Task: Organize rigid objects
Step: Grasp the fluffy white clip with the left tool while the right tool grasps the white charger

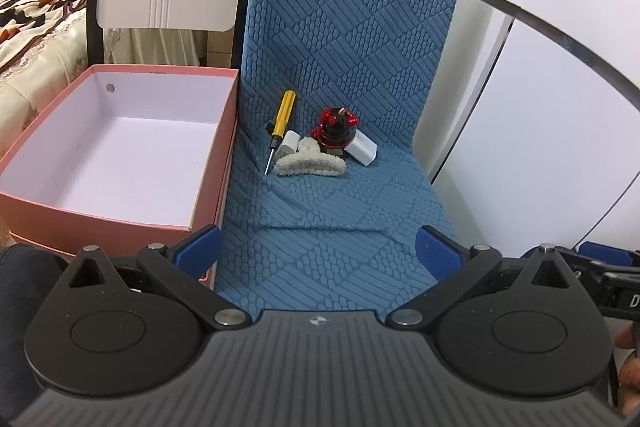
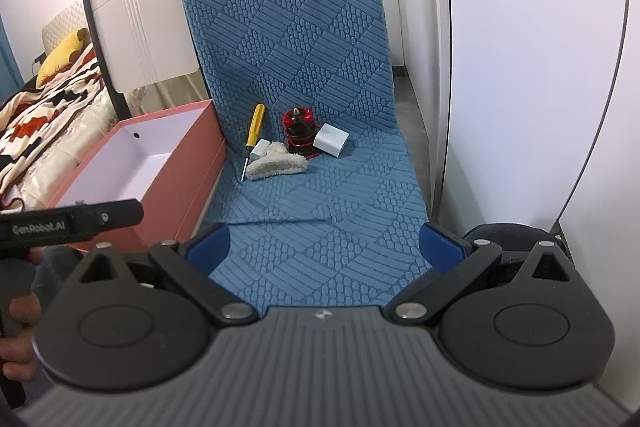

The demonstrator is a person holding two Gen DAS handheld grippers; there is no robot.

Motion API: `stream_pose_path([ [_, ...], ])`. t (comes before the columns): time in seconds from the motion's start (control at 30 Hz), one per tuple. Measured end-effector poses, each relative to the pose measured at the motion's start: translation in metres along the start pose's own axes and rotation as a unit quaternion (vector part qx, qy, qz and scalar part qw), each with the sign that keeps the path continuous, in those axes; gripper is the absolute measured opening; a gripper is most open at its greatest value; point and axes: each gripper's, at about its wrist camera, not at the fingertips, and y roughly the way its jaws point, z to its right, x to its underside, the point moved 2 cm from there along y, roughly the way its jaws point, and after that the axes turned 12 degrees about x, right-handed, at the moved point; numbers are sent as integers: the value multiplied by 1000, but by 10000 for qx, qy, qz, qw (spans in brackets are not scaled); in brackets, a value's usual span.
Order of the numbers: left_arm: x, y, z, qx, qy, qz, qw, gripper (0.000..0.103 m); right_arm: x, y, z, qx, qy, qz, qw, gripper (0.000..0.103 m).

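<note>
On the blue quilted seat cover [image 1: 340, 211] lies a small pile: a yellow screwdriver [image 1: 282, 119], a small white adapter [image 1: 289, 143], a fluffy cream hair claw [image 1: 310, 163], a red-and-black motor-like part [image 1: 335, 131] and a larger white charger block [image 1: 362, 149]. The same pile shows in the right wrist view: screwdriver [image 2: 253, 135], hair claw [image 2: 276, 163], red part [image 2: 298, 133], charger [image 2: 330, 139]. My left gripper [image 1: 318, 249] is open and empty, well short of the pile. My right gripper [image 2: 324, 245] is open and empty, also short of it.
An empty pink box [image 1: 116, 147] with a white inside stands left of the seat, also in the right wrist view [image 2: 160, 155]. A bed with patterned bedding [image 1: 36, 11] is further left. White cabinet doors [image 2: 520, 87] stand to the right.
</note>
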Motion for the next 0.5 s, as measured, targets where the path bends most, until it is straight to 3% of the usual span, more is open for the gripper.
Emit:
stream_pose_path([
  [0.5,-12,71,-14,-118,-38,-271,9996,103,-16,69,0,-195,375,-71,9991,100],
])
